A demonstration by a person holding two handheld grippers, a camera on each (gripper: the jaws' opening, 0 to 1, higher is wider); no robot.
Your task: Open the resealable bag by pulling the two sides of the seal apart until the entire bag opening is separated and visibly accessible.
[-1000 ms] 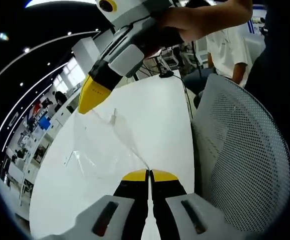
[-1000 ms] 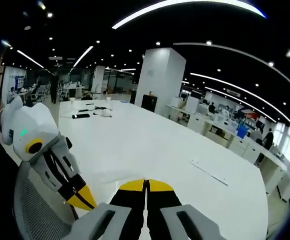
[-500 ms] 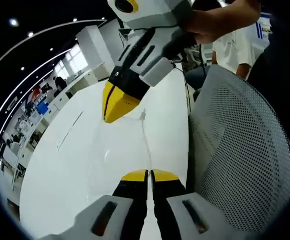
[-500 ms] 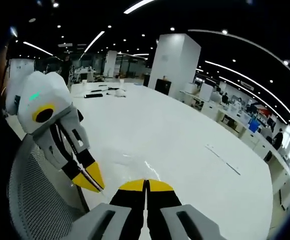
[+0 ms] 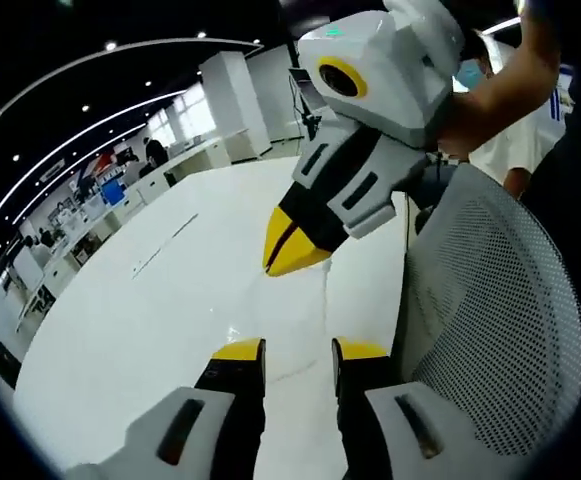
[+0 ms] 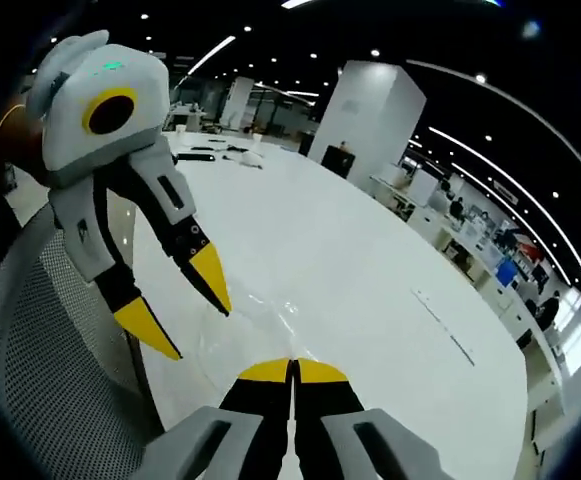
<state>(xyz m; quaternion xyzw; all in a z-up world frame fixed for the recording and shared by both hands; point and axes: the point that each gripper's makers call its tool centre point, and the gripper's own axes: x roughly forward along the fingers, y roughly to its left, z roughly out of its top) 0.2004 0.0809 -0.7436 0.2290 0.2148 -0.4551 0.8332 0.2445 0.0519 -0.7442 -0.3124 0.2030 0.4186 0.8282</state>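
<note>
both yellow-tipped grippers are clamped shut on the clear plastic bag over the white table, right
Not both. The left gripper has its jaws apart, as the left gripper view shows, and the right gripper view shows its yellow tips spread too. The right gripper is shut on the clear plastic resealable bag over the white table.

White table [image 5: 120, 330], mesh chair back [image 5: 500, 310].

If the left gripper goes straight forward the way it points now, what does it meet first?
Probably the clear bag hanging just ahead of the open left gripper, with the right gripper close beyond it; depth is hard to judge.
</note>
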